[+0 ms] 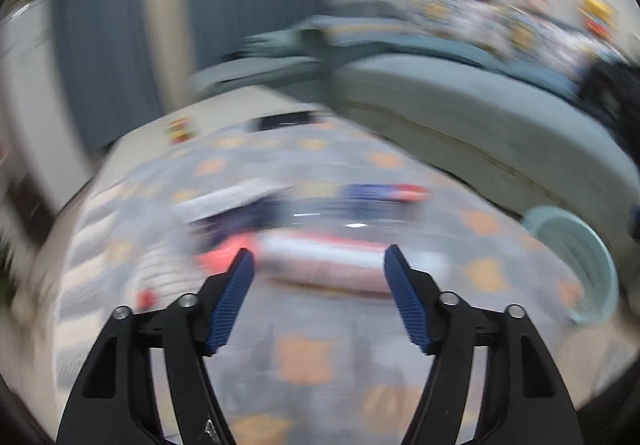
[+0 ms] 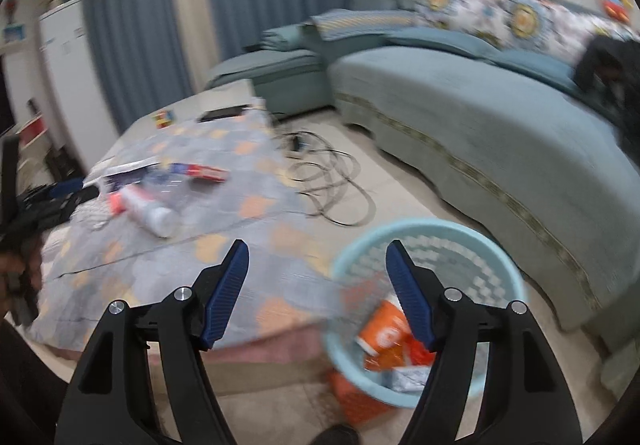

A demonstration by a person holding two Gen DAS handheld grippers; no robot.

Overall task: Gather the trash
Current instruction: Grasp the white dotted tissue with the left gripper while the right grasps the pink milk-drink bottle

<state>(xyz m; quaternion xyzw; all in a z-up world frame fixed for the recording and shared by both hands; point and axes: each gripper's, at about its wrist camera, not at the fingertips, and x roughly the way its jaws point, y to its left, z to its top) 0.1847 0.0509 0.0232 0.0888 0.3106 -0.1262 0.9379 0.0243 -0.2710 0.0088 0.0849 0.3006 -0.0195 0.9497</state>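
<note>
Right claw [image 2: 316, 247] nearest, spread wide and empty above tabletop edge and basket; left claw [image 1: 318, 251] likewise spread, empty, over blurred litter. Teal sofa [image 2: 480, 117] behind. Patterned tabletop [image 2: 224, 245]. Pale-blue basket [image 2: 500, 257] on floor beside it, orange wrappers [image 2: 384, 337] inside. White bottle [image 2: 150, 211] lying on tabletop

Legible markings: none.
Printing on the orange packet [image 2: 386, 337] in the basket [image 2: 516, 285] is blurred beyond reading.
</note>
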